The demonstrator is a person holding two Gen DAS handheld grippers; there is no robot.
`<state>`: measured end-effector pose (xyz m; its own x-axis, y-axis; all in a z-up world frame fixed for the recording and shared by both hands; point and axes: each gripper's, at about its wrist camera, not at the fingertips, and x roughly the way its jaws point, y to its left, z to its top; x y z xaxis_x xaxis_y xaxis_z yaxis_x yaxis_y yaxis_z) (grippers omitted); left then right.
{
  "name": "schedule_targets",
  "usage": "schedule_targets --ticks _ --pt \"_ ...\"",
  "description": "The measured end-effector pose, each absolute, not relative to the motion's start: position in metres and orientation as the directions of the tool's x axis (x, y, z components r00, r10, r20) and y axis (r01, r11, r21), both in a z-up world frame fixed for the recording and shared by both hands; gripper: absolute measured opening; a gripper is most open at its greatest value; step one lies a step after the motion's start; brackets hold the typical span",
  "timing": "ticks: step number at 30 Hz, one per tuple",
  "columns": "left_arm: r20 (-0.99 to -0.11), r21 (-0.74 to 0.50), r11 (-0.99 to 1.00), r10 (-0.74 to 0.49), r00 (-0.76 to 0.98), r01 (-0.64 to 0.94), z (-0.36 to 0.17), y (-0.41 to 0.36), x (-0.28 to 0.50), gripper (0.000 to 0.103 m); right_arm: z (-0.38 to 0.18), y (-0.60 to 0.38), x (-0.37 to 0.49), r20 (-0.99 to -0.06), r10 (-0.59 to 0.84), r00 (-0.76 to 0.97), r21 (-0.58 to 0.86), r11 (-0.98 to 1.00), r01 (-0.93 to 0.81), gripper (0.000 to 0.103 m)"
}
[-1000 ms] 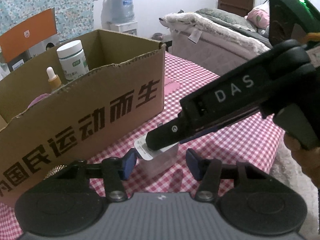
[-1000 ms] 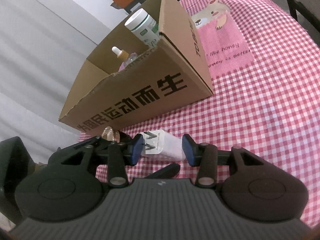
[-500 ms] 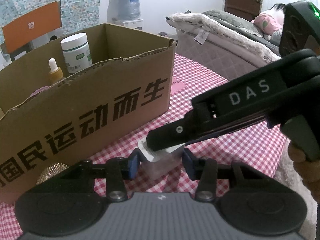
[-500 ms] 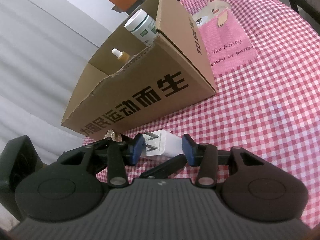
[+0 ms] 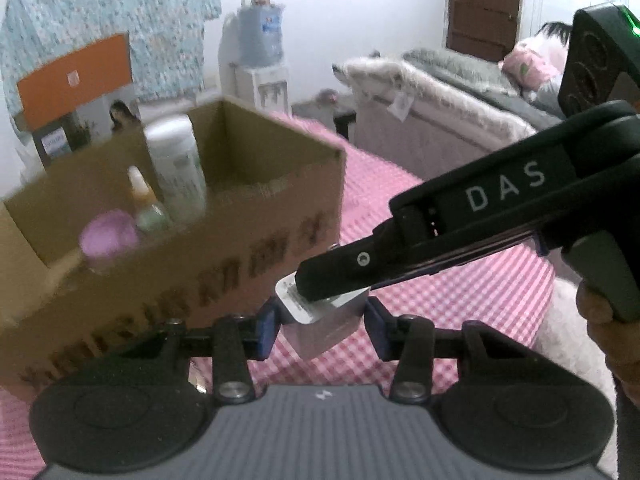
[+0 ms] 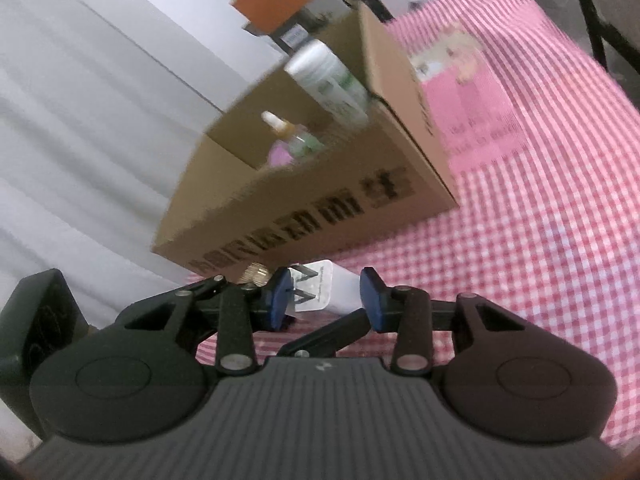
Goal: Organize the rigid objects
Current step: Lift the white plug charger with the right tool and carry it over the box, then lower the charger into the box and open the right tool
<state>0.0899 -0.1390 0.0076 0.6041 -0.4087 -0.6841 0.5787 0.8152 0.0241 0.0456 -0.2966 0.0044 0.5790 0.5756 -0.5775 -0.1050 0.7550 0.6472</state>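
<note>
Left tongs and right tongs both narrowed onto one white plug adapter, pads pressing its sides, adapter low centre of frame above the checked surface. Open cardboard box at left holds white bottle, dropper bottle.

We see left gripper blue pads pressed on both sides of white plug adapter, lifted above pink checked tablecloth. Right gripper clamps adapter top from right. Behind, open cardboard box holds white jar, dropper bottle, purple object. Box blurred.
</note>
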Motion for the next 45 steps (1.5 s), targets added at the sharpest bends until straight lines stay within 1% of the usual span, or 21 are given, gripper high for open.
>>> schedule_targets --ticks 3,8,14,20,24,31,36,40,45 --pt "-0.648 0.032 0.825 -0.412 0.641 0.564 0.037 -0.130 0.090 0.047 0.033 -0.290 0.045 -0.543 0.584 0.603 0.632 0.758 -0.164 0.038" --pt "-0.611 0.049 0.844 -0.397 0.685 0.534 0.075 -0.119 0.105 0.047 0.076 -0.277 0.057 -0.483 0.606 0.633 0.603 0.754 -0.261 0.038" --pt "-0.615 0.044 0.866 -0.370 0.697 0.498 0.094 -0.106 0.142 0.047 0.101 -0.266 0.097 -0.464 0.634 0.618 0.593 0.741 -0.315 0.038" --pt "-0.691 -0.009 0.884 -0.343 0.636 0.468 0.077 -0.097 0.189 0.047 0.093 -0.250 0.151 -0.520 0.646 0.558 0.603 0.741 -0.296 0.038" --pt "-0.750 -0.045 0.891 -0.328 0.574 0.451 0.056 -0.093 0.216 0.047 0.069 -0.246 0.177 -0.566 0.658 0.497 0.635 0.732 -0.247 0.038" --pt "-0.837 -0.129 0.904 -0.320 0.444 0.408 0.022 -0.087 0.248 0.047 0.026 -0.239 0.213 -0.641 0.656 0.399 0.645 0.742 -0.182 0.038" --pt "-0.873 -0.172 0.912 -0.316 0.371 0.373 0.010 -0.085 0.264 0.047 0.010 -0.236 0.229 -0.679 0.650 0.341 0.639 0.752 -0.163 0.038" --pt "-0.894 -0.199 0.918 -0.314 0.320 0.343 0.004 -0.084 0.273 0.047 0.007 -0.228 0.237 -0.715 0.627 0.310 0.600 0.778 -0.188 0.039" --pt "-0.911 -0.200 0.923 -0.299 0.284 0.329 -0.004 -0.084 0.277 0.047 0.002 -0.220 0.245 -0.746 0.605 0.278 0.569 0.796 -0.206 0.039"
